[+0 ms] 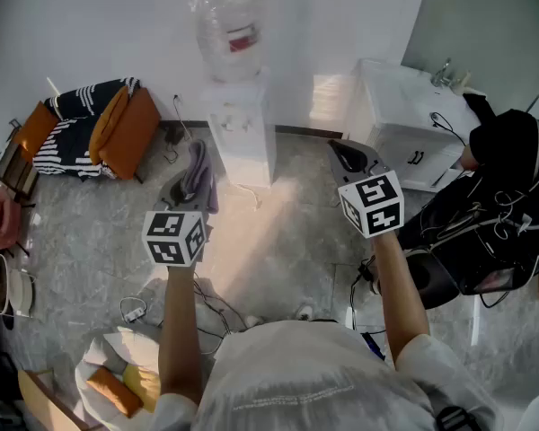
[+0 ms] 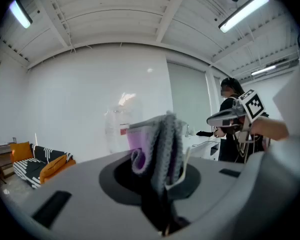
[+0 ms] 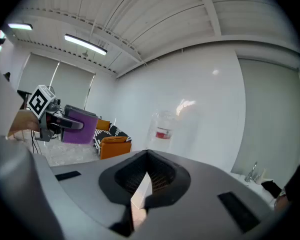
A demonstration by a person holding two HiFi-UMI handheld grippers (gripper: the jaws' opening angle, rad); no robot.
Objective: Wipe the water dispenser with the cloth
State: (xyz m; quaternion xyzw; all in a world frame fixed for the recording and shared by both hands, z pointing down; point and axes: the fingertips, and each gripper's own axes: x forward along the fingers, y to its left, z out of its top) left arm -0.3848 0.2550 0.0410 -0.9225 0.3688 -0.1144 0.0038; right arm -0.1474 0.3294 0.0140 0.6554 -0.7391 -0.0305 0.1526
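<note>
The left gripper (image 1: 183, 190) pinches the soft grey-and-purple cloth (image 1: 198, 171) tight, aimed at the tall white water dispenser (image 1: 242, 133) (ready to wipe); the right gripper (image 1: 349, 157) looks closed and empty

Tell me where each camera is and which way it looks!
Head view: on the person's head, looking down at dispenser, forearms, left gripper, right gripper.
Left gripper view: on the left gripper, facing the dispenser past the gripped cloth; right gripper shows.
Right gripper view: on the right gripper, facing the dispenser past shut, empty jaws.
Shared: all three show the dispenser.
</note>
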